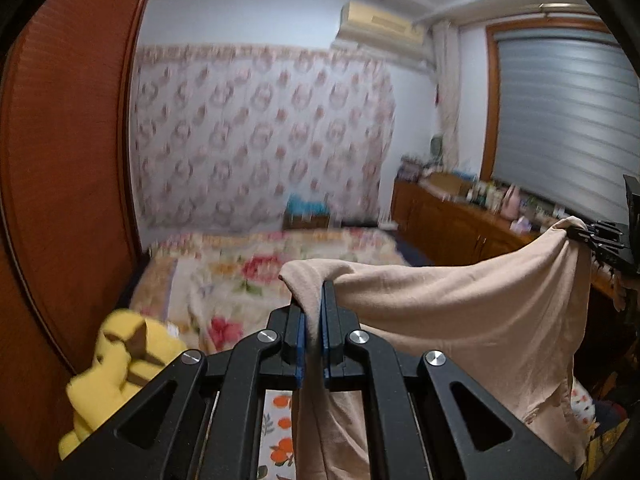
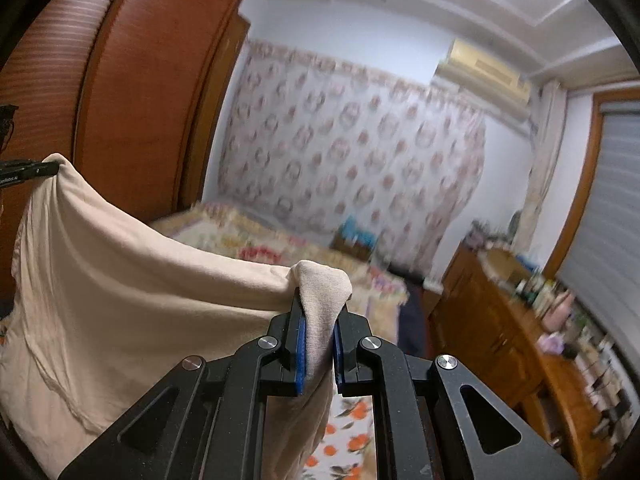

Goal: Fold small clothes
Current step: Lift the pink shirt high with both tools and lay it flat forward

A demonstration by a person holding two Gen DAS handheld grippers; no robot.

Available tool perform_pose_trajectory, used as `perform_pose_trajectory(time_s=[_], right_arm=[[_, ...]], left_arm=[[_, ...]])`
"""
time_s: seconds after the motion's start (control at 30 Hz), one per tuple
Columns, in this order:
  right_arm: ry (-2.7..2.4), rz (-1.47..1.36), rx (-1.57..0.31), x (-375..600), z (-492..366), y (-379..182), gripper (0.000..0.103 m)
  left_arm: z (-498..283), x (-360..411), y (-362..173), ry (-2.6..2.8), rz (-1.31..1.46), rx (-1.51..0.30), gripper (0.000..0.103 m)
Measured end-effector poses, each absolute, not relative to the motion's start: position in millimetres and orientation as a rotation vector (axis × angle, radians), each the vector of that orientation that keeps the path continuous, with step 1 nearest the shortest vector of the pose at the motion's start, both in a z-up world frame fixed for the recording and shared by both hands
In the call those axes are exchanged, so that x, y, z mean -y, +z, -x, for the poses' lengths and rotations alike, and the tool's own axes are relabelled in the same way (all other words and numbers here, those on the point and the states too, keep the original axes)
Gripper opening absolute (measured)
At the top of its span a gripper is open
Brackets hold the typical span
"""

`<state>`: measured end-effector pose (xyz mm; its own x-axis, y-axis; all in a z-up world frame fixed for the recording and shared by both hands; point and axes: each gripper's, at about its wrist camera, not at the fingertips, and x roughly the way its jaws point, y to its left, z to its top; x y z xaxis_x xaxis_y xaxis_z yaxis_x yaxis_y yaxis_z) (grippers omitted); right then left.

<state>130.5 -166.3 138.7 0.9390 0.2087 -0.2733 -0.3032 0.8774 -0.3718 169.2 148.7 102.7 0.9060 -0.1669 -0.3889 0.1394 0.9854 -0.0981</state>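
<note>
A beige garment [image 1: 460, 312] hangs stretched in the air between my two grippers. My left gripper [image 1: 314, 300] is shut on one corner of it, with cloth bunched over the fingertips. The right gripper shows at the far right of the left wrist view [image 1: 600, 236], pinching the other corner. In the right wrist view my right gripper [image 2: 320, 312] is shut on the garment [image 2: 132, 280], and the left gripper [image 2: 36, 168] holds the far corner at the left edge. The cloth sags between them and hangs down.
A bed with a floral blanket [image 1: 256, 268] lies ahead. A yellow garment [image 1: 116, 368] lies at lower left. An orange-print sheet [image 1: 280, 432] is below the grippers. A wooden wardrobe [image 1: 64, 160] stands left. A wooden cabinet with bottles [image 2: 520, 328] stands right under a window.
</note>
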Motion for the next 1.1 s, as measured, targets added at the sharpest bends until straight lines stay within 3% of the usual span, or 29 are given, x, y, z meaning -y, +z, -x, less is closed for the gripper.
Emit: perform_pose_trajectory(time_s=[0.23, 0.67, 1.1], right_arm=[[0.292, 0.433, -0.397, 149.3, -206.6, 79.6, 0.01], [0.321, 0.383, -0.56, 141.6, -312.4, 76.6, 0.011], [0.323, 0.291, -0.619, 150.0, -315.8, 51.6, 0.013]], left_arm=[[-226.5, -145.1, 40.2, -0.14, 0.074, -0.555, 0.007], [-300.8, -135.9, -31.4, -0.145, 0.06, -0.725, 0.007], [-319.7, -135.6, -65.6, -0.142, 0.039, -0.804, 0.009]])
